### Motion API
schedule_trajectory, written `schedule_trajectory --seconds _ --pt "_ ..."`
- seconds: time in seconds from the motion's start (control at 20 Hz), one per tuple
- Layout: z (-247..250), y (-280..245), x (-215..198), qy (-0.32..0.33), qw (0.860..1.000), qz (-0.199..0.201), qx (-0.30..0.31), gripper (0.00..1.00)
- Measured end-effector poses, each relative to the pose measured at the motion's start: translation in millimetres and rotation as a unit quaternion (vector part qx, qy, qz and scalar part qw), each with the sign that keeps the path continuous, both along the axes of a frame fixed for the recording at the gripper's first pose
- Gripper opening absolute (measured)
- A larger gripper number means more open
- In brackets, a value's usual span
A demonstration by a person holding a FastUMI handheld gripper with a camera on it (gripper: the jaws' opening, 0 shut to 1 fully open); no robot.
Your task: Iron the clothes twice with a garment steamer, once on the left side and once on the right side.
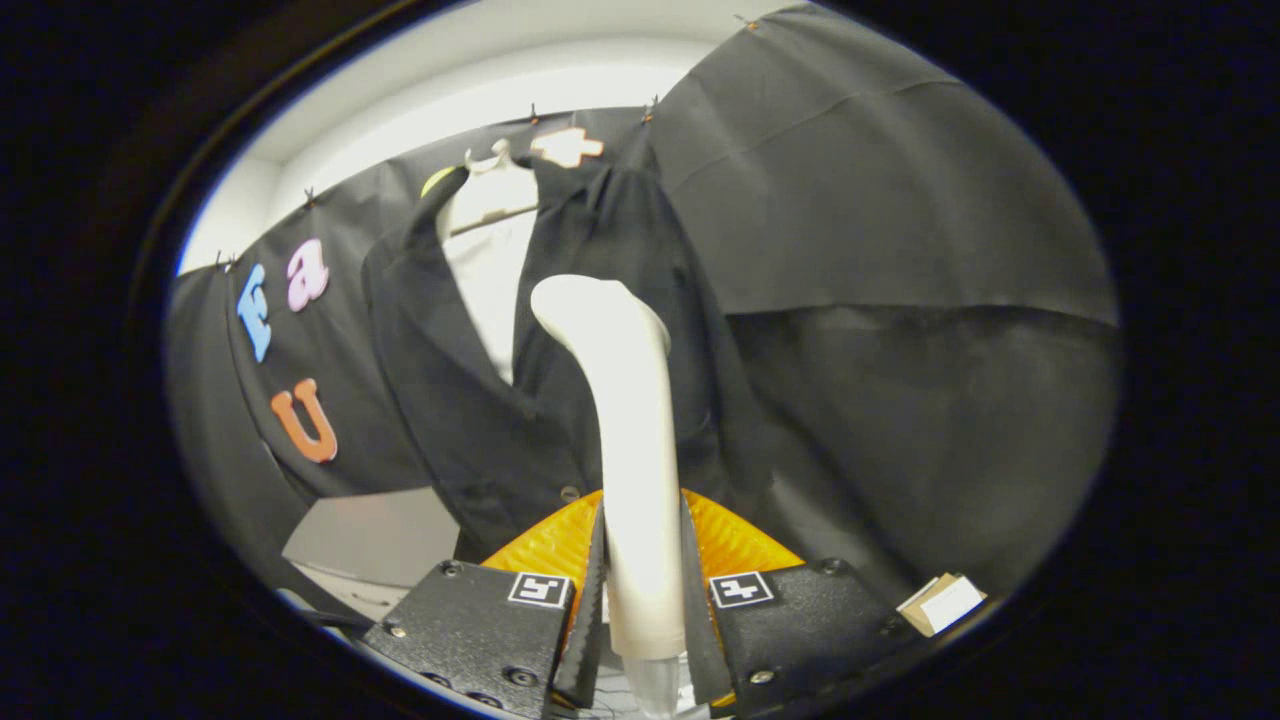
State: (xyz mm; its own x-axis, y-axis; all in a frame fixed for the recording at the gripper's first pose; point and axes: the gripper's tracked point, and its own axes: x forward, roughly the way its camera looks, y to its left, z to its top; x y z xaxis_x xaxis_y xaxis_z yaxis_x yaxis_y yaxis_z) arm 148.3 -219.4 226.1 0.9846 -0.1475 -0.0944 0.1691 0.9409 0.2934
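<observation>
tongs [645,600] clamp white steamer [630,440] before black shirt [600,330].

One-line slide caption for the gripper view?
Gripper shut on the white garment steamer, its head raised toward the dark shirt hanging on a white hanger.

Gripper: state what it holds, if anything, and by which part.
The gripper is shut on the garment steamer, both fingers pressing the lower handle; its head points up toward the dark shirt.
</observation>
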Motion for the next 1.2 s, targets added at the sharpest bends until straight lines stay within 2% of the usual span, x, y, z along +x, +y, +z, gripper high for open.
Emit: schedule_trajectory --seconds 0.3,0.55,0.85,1.2 --pt "81.9 -22.5 25.4 -0.065 0.997 -0.037 -0.012 0.38" --pt "116.3 -14.0 59.6 -0.079 0.994 -0.055 -0.044 0.38" --pt "115.9 -7.8 86.5 -0.066 0.993 -0.08 -0.06 0.38" --pt "96.3 -4.6 90.9 -0.047 0.99 -0.101 -0.089 0.38"
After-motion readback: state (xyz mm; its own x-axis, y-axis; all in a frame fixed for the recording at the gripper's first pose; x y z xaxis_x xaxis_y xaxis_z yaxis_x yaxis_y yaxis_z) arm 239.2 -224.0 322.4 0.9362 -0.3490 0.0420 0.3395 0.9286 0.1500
